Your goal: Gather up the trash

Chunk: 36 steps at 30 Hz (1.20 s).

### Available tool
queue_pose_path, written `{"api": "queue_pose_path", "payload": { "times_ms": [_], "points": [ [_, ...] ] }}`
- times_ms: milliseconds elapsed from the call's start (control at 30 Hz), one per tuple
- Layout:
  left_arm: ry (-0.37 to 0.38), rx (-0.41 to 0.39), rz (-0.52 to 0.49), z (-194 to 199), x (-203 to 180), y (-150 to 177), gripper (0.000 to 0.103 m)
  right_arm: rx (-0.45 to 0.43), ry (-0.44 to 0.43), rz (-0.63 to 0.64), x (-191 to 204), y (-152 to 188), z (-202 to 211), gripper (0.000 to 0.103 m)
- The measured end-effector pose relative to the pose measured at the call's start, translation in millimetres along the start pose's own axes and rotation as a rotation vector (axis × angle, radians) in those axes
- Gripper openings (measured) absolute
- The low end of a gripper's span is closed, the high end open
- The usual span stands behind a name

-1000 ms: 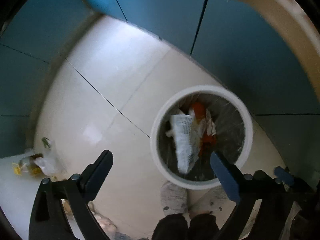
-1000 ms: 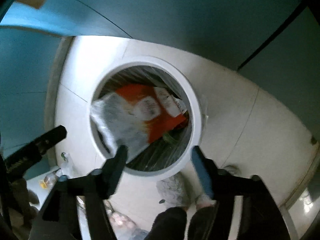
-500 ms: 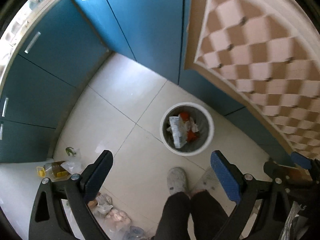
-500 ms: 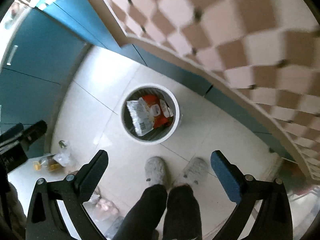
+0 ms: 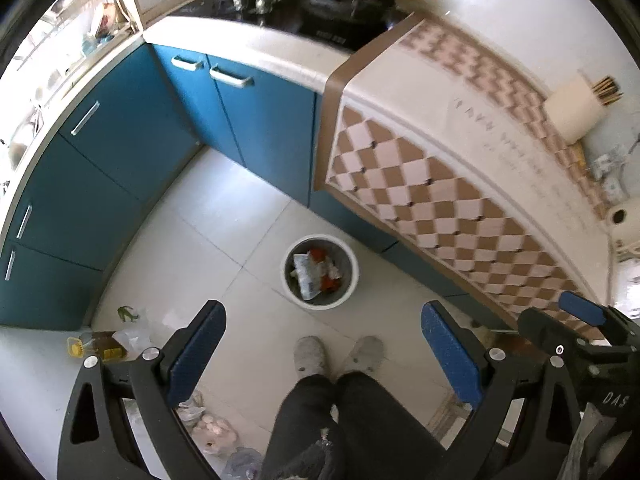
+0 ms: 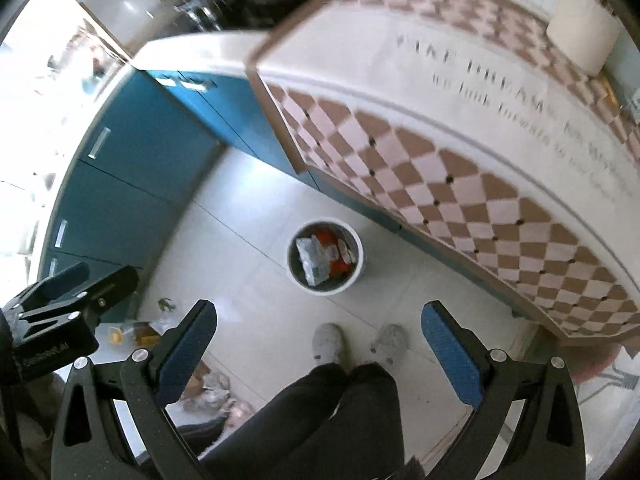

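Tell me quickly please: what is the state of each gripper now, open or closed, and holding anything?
Left gripper: open, holding nothing.
Right gripper: open wide, its jaws have just been opening, nothing between them.

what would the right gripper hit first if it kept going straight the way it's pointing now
Probably the bare floor tile between the white trash bin and the person's slippers. The right gripper is open and empty, and nothing appears in between, though depth is uncertain.

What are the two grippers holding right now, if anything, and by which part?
Nothing is held. The left gripper and the right gripper both stand open and empty above the white round trash bin, where the wrappers already lie.
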<state>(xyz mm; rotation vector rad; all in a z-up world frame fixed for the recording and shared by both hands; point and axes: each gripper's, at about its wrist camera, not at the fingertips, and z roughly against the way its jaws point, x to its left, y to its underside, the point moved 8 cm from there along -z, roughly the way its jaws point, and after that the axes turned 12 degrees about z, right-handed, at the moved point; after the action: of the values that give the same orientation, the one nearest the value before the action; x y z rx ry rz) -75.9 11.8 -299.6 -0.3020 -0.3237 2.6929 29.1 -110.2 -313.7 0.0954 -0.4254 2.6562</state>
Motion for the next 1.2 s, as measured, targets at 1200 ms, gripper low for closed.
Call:
{"api": "queue_pose_path", "payload": {
  "times_ms": [1200],
  "points": [
    [0.280,-0.068,0.065,135.5,-12.6,7.9,0.103,-0.083,-0.281,0.115,53.9,-10.2,146.2,0.103]
  ]
}}
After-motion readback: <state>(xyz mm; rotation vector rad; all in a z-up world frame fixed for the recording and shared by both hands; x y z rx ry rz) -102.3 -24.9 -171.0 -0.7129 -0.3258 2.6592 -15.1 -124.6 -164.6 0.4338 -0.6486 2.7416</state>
